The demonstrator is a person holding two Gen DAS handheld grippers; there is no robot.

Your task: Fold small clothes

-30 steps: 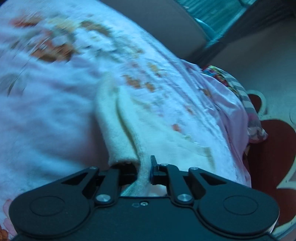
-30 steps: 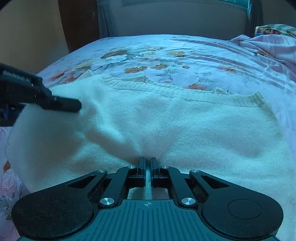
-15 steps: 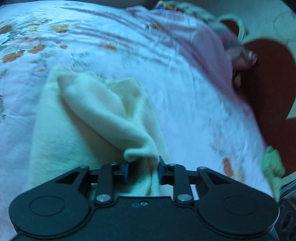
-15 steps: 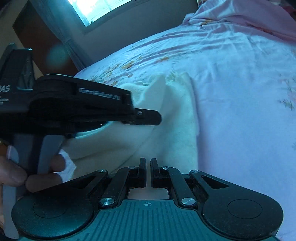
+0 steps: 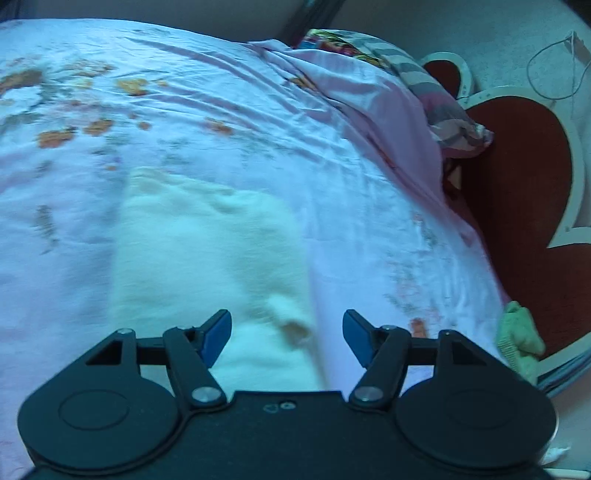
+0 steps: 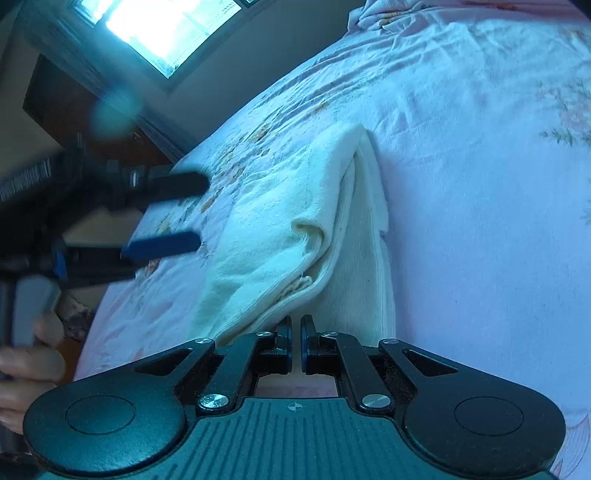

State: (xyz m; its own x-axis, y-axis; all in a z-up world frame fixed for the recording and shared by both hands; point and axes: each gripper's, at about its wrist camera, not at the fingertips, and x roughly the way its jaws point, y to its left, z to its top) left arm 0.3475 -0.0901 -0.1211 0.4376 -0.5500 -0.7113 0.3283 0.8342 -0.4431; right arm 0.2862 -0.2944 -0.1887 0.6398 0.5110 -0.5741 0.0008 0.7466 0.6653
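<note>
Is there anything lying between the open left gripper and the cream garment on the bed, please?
Nothing visible does. The left gripper, its jaws opening with nothing pinched, hangs just over the cream garment, which lies folded on the floral bedsheet; only air separates them.

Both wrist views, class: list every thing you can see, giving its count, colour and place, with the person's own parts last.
cream garment: one, cream, folded on the bedsheet.
bedsheet: one, pale pink with orange flowers, covering the bed.
striped bedding: one bundle, grey and pink, at the bed's far edge.
headboard: one, red hearts with white trim, beside the bed.
green cloth: one, light green, at the bed's edge.
window: one, bright, beyond the bed.
left claw: one, black, blue pads, opening, nothing between.
right claw: one, black, shut.
hand: one, holding the left claw's handle.
</note>
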